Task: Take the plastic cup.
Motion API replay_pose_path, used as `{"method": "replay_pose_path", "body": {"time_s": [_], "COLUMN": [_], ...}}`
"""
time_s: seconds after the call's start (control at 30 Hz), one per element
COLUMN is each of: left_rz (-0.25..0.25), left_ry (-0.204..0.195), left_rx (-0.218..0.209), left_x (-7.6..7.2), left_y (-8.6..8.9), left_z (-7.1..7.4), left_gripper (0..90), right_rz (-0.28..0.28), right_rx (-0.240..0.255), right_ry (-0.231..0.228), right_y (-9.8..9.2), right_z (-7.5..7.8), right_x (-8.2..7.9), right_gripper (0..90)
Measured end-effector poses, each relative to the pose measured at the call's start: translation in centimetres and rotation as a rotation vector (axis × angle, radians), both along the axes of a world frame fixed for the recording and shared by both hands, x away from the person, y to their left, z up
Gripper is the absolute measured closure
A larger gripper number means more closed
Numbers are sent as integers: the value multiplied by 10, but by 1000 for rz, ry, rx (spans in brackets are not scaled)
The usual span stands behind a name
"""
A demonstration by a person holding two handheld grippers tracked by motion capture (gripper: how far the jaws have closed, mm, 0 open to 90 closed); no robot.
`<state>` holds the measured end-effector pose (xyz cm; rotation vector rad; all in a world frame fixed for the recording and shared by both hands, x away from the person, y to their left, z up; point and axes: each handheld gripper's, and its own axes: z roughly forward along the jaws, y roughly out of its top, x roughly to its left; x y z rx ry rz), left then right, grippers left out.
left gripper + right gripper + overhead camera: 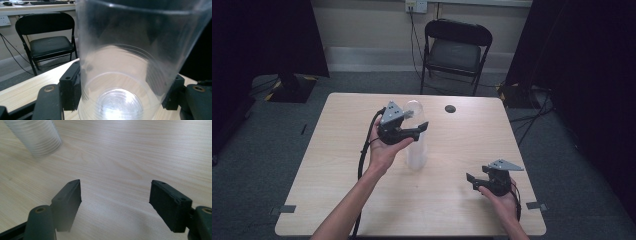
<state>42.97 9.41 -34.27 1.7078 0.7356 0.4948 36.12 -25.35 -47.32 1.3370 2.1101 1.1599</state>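
Okay, my left gripper has its pads on either side of the clear plastic cup stack, which stands upright near the middle of the table. In the left gripper view the pads sit flush against the stack's wall low down, so I'm calling that a grip, jaws narrowed onto it. My right gripper hovers over bare wood near the front right corner, jaws wide apart, nothing between them; the stack's base sits well apart from it. Risk now, as I judge it: this wall is thin and slick. Squeeze harder and it may buckle or crack; lift too fast and the tall stack may tilt or slide out. If the cups are nested loosely, lower ones could drop away. There's a small dark disc farther back, well clear.
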Motion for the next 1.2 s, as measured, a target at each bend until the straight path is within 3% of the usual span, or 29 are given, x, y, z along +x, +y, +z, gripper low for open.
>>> {"method": "replay_pose_path", "body": {"time_s": [0.23, 0.33, 0.63, 0.7, 0.87, 1.0, 1.1, 1.2], "left_rz": [-8, 13, -5, -7, -18, -2, 3, 13], "left_ry": [-10, -18, 25, 24, 16, 52, 69, 93], "left_rx": [0, -13, -24, -3, -50, -51, -74, -72], "left_x": [-7, -13, -24, -27, -36, -41, -45, -51], "left_y": [9, 13, 22, 23, 32, 40, 44, 45], "left_z": [9, 13, 17, 17, 14, 6, 5, 3], "left_gripper": [331, 335, 337, 336, 336, 335, 336, 339], "right_rz": [1, 0, 6, 6, -1, 12, 19, 37], "right_rx": [-3, -4, -6, -9, -7, 34, 8, 7], "right_ry": [-2, -3, -7, -8, -30, -22, -42, -57], "right_y": [1, 1, 2, 3, 6, 9, 12, 15], "right_z": [0, 0, 2, 2, 5, 5, 6, 7], "right_x": [0, -1, -2, -2, -5, -6, -7, -8], "right_gripper": [258, 257, 258, 257, 259, 262, 264, 266]}}
